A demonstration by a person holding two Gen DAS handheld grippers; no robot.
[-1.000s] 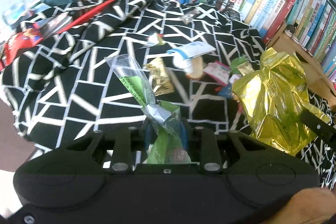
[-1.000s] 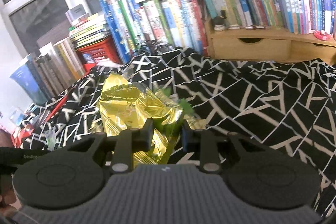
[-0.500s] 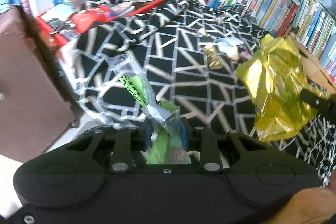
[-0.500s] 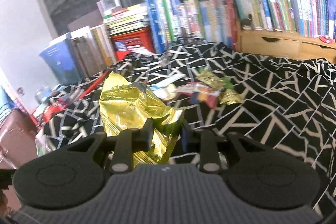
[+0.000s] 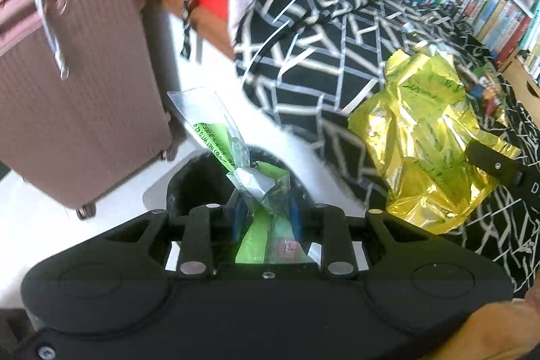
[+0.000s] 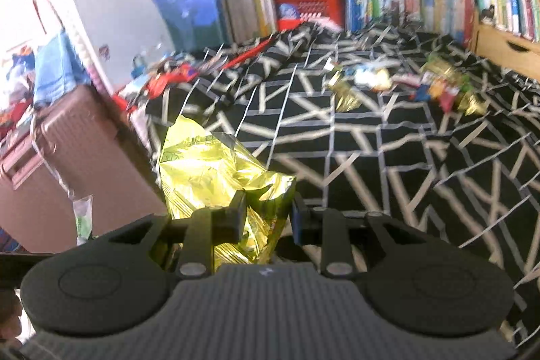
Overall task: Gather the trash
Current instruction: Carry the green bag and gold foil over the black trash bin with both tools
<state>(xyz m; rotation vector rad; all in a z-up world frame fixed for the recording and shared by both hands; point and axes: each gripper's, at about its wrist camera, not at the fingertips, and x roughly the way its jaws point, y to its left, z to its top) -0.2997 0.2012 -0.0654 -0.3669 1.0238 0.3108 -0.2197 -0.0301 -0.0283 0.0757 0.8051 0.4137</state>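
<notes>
Glinting crumpled gold foil bag (image 6: 216,177), twisted clear-green wrapper (image 5: 236,154)

Crumpled gold wrapper (image 6: 216,177) and clear green wrapper (image 5: 236,154), both apparently pinched aloft.

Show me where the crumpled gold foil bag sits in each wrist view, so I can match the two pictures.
Left wrist: gold foil bag at centre right, pinched by the right gripper, which enters from the right edge.
Right wrist: gold foil bag at lower centre-left, clamped in the right gripper.
Shared landmark: the pink suitcase, on the left side of both views.
</notes>
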